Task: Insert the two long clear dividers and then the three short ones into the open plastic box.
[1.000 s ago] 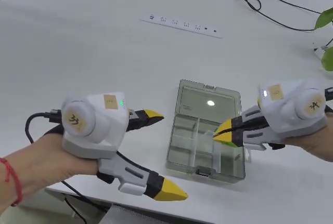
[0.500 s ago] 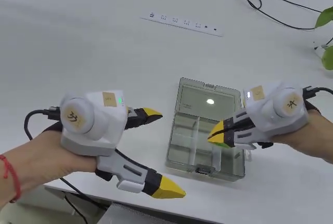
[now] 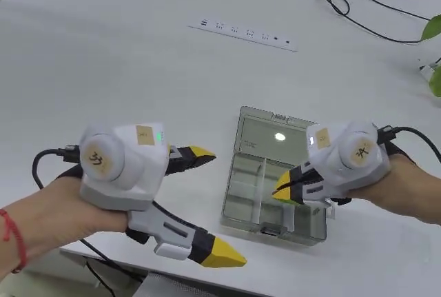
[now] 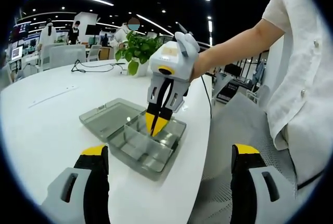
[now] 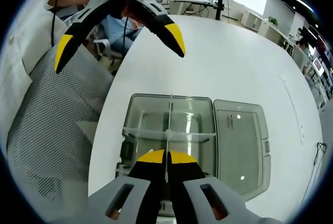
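Note:
The open clear plastic box [image 3: 242, 193] lies near the table's front edge with its lid [image 3: 275, 134] folded flat behind it. My right gripper [image 3: 284, 191] hangs over the box's right half, tips pointing down into it, shut on a thin clear divider [image 5: 169, 122]. In the right gripper view this divider runs forward from the tips [image 5: 166, 157] across a divider [image 5: 145, 133] that stands crosswise in the box [image 5: 140, 115]. My left gripper [image 3: 210, 204] is open, left of the box and apart from it. The left gripper view shows the box [image 4: 109, 121] ahead of my left gripper [image 4: 169, 154].
A white power strip [image 3: 242, 33] lies at the back of the white table [image 3: 103, 69]. A black cable [image 3: 358, 4] loops at the far right, beside green plant leaves [image 3: 433, 28]. The table's front edge runs just below the box. A person's arm and white shirt [image 4: 296, 68] are at the right.
My right gripper has moved left and lower over the box, still shut on the divider. My left gripper has stayed where it was, open.

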Tool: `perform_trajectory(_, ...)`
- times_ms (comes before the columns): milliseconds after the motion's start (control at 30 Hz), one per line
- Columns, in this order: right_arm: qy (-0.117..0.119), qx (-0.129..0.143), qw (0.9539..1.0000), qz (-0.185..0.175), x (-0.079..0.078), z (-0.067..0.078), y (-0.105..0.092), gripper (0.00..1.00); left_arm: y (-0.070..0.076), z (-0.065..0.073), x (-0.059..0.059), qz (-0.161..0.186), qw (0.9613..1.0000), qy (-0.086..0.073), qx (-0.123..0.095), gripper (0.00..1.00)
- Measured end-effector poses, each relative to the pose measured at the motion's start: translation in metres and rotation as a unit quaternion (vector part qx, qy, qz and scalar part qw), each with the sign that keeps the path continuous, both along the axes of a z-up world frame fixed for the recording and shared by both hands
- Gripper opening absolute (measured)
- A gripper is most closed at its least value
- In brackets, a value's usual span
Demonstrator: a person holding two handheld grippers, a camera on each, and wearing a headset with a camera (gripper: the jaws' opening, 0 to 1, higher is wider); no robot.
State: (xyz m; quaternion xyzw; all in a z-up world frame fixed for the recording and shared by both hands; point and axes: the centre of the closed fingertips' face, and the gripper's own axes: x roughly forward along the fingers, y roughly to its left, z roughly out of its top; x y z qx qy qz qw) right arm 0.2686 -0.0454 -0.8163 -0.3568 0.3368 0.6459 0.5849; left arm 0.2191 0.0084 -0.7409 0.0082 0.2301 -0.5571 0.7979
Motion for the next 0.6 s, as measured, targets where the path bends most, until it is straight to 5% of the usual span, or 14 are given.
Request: perform_trajectory(600,-0.01,-0.014,0.9999,0.001,-0.0006,-0.0034,0.0001,0.03,-0.0008,-0.0001,-0.0004,-0.004,1.0,0.0,0.001,1.0)
